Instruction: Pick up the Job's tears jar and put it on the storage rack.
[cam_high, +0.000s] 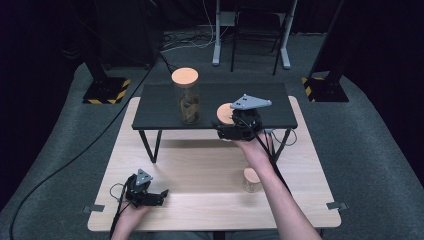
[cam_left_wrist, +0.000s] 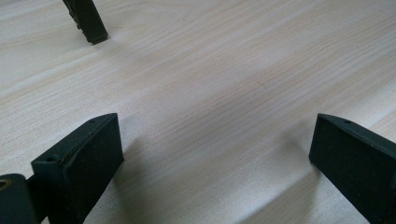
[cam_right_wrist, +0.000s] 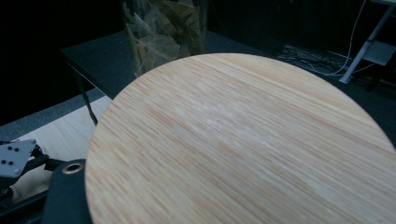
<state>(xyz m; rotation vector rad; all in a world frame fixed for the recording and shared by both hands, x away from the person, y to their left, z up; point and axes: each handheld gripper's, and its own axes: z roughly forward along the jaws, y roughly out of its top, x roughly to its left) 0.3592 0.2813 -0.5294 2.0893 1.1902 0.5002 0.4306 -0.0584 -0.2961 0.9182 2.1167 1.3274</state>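
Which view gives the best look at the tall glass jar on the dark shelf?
The high view: the tall jar stands whole on the dark shelf, wooden lid on, brownish contents visible, left of the right tongs. The right gripper view catches just its lower glass and leafy contents behind a big wooden disc.

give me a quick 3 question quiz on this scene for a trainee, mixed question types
1. True or false: the left gripper has its fingers closed on a jar.
2. What sits on the tall jar on the black shelf? A) metal cap B) round wooden lid C) nothing
3. Fill in: a small jar stands on the light wooden ____, beside the right forearm.

Key
1. False: they are spread over bare wood.
2. B
3. table
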